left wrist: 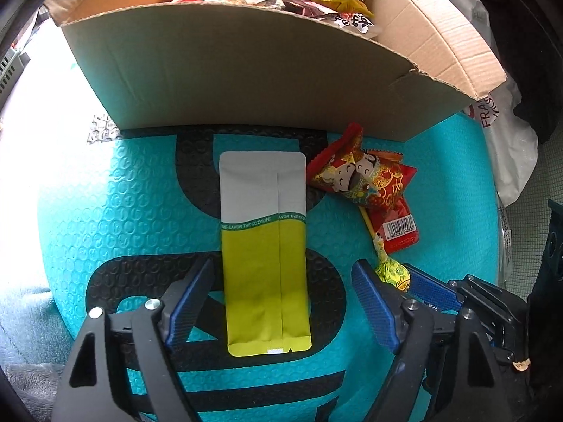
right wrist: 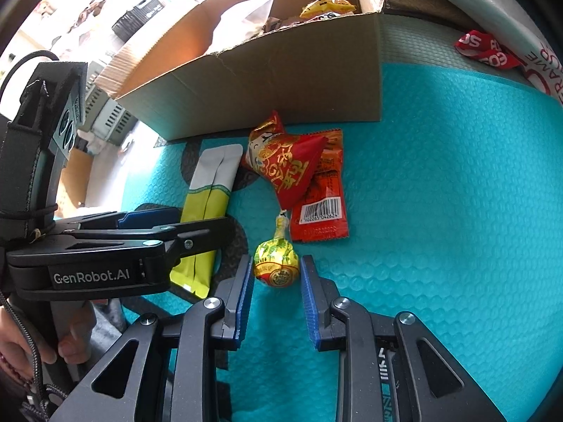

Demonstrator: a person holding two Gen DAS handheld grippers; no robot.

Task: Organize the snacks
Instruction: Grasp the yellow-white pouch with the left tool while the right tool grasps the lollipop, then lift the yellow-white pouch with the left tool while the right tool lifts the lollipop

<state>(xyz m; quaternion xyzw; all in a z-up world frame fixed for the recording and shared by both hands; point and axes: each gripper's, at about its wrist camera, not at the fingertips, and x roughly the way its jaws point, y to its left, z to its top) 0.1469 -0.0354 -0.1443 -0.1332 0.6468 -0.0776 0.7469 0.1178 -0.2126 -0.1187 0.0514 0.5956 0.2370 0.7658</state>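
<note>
My left gripper (left wrist: pixel 283 265) pointed steeply down with its jaws spread wide. A yellow-and-white stick sachet (left wrist: pixel 264 246) lay flat between them, touching neither pad. Its long axis ran straight ahead, in line with the fingers, the yellow end nearest me and the white end towards the box. A small gap showed at the left pad and a wider one at the right.

My right gripper (right wrist: pixel 277 258) sat just beside, to the right, its jaws drawn in and pinching the round head of a yellow-wrapped lollipop (right wrist: pixel 276 269). The stick pointed ahead, away from the jaws. I judged the left hand was the one placed for the sachet, and that closing would take it across its narrow width.

Beyond the lollipop stick lay a red-and-gold puffed candy packet (left wrist: pixel 355 176), resting on a flat red packet with a barcode (left wrist: pixel 401 228). Both were just right of the sachet's white end.

Farther ahead stood an open cardboard box (left wrist: pixel 246 70) holding more snacks, its near wall close to the sachet's tip. The teal bubble mat (left wrist: pixel 123 193) was bare to the left.
</note>
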